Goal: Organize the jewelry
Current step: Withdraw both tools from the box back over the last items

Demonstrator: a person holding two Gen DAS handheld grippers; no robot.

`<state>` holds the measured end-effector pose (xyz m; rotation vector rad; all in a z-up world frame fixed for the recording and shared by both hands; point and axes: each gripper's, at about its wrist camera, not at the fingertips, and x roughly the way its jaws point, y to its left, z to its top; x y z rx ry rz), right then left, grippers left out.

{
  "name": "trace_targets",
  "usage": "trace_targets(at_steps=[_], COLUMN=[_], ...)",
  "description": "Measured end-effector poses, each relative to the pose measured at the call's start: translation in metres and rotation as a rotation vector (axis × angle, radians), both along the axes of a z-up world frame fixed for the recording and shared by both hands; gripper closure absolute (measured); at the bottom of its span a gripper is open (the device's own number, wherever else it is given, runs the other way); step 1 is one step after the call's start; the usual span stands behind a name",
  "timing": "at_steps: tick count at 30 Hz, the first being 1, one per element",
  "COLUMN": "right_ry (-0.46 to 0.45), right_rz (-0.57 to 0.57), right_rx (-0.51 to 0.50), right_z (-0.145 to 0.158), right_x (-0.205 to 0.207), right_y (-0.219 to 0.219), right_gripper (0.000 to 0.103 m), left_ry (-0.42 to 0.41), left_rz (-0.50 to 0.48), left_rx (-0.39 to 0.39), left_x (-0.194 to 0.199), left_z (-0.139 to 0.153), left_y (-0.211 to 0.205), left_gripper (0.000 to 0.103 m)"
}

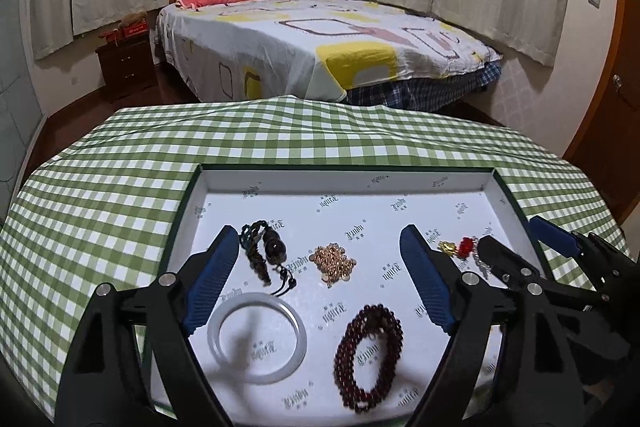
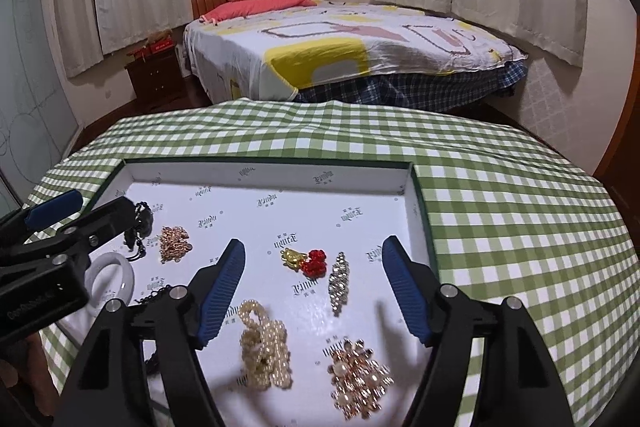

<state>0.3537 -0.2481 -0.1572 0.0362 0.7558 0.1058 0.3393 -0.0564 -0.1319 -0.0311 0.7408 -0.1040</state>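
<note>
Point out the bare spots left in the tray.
Free: the tray's far strip along its back wall, beyond the gold chain and red charm. Crowded: the near half, around the bangle, pearls and brooch.

white bangle (image 1: 258, 337) lower left in the tray (image 1: 348, 179); dark red bead bracelet (image 1: 368, 355) lower centre; gold chain (image 1: 334, 263) heaped mid-frame

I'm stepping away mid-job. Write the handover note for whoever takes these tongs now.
Left tongs: open, empty, above the tray's left half.
Right tongs: open, empty, above its right half.
All jewelry lies in the tray: white bangle, dark red beads, gold chain, dark cord pendant, pearl strand, rose-gold cluster, crystal piece, red-and-gold charm.
Done: pieces laid out apart.
Left: none visible on the cloth; check spacing.
</note>
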Motion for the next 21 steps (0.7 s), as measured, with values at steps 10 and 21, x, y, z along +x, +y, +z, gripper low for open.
trace_targets(at_steps=[10,21], right_ry=[-0.09,-0.125], right_rz=[-0.013,-0.025], right_rx=[0.027,-0.024], right_z=[0.028,0.018], right_x=[-0.046,-0.104], right_y=[-0.013,-0.023], right_gripper=[0.032,0.032], left_ry=[-0.077,-0.127], left_rz=[0.014,0.045], left_rx=[-0.042,-0.081], left_x=[-0.049,-0.106], left_z=[0.029,0.024], left_y=[0.008,0.014], left_gripper=[0.019,0.019])
